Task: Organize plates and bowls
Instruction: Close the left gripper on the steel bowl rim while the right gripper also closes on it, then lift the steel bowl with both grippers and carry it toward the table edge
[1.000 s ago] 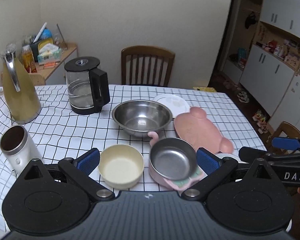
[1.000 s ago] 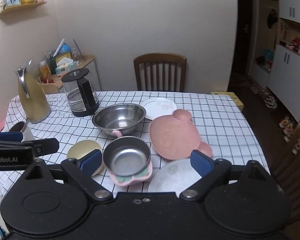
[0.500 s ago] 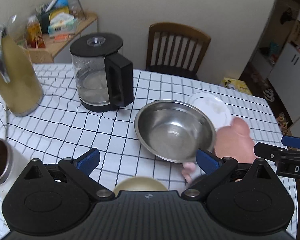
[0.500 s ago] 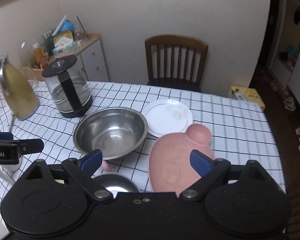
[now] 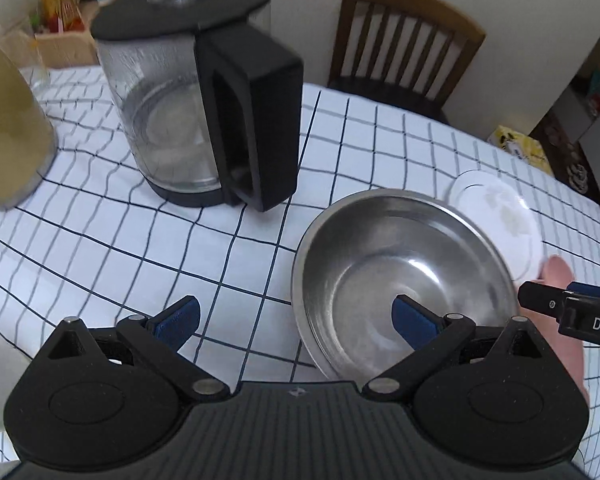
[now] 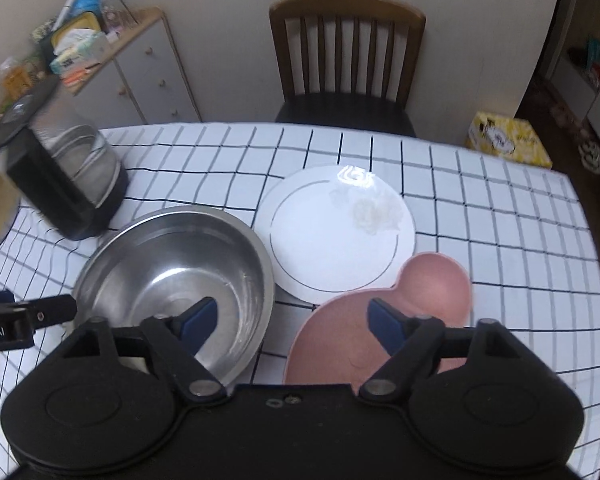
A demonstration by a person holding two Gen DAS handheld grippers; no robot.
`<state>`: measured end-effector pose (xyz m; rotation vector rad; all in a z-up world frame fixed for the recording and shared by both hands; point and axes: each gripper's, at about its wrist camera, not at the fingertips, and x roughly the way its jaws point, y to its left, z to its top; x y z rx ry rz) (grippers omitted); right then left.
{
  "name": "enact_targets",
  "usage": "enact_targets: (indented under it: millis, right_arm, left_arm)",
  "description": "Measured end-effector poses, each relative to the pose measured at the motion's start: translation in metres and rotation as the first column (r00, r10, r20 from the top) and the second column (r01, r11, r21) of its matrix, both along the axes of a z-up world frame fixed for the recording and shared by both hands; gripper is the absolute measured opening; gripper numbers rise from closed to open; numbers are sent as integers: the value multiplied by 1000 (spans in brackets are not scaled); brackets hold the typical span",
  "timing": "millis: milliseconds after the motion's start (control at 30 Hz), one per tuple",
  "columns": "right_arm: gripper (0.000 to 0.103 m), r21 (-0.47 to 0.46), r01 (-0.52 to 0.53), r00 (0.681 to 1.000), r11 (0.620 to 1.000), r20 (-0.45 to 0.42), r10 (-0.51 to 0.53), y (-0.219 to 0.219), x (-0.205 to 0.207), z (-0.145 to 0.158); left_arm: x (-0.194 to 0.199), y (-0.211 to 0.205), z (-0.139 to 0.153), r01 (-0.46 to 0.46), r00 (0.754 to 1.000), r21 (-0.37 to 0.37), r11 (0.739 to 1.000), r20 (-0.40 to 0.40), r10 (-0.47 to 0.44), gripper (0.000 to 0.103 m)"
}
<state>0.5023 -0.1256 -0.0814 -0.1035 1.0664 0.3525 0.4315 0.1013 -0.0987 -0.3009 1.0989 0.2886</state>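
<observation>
Steel bowl [image 5: 400,276] sits on the checked tablecloth [image 5: 100,264] directly under the left gripper [image 5: 296,316], whose blue pads stand wide apart with nothing between them that they press: one pad hangs inside the bowl, the other outside over the cloth, so the near wall of the bowl lies between them. I judge this placing is meant for pinching the rim.

In the right wrist view, the right gripper [image 6: 292,320] has its jaws apart too. They have just been closing a little, but they hold nothing; its left pad is over the bowl's inside, its right pad over the pink plate [image 6: 380,320], and the gap between these two dishes lies below the middle.

Ahead of the right gripper, the white plate [image 6: 336,236] lies touching the bowl's rim, and the pink plate overlaps its near edge.

Only the right view shows the white plate whole and the pink plate's round ear. Only the left view shows the glass kettle [image 5: 196,96] close, ahead and to the left of the bowl, and the tip of the right gripper entering from the right side.
</observation>
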Motion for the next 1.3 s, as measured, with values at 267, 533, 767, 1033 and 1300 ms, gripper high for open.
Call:
enact_targets:
  millis: [267,533,767,1033,1300]
  right_arm:
    - [65,13,4,995,1000,-98,-3,12,27,-35]
    - [30,36,-31,992,999,-122,35,21,28,-43]
    - [13,42,-39,994,998,-103,43,23,26,-39]
    - [13,55,-31,997,998,-68,35,18,15,-19]
    - [13,65,1,1000,998,-17,0,0,-16,24]
  left_arm:
    - [19,7,-33,-29,998,-54,998,-55,26,68]
    - [25,9,-40,-52,996,-80,995,-72,46,31]
    - [23,6,-38,-47,997,-54,997,-71,43,17]
    - [10,-4,-7,-16,999,-30,999,-31,16,17]
    - [-19,-20,37,27,1000,-38,999,7,-27,17]
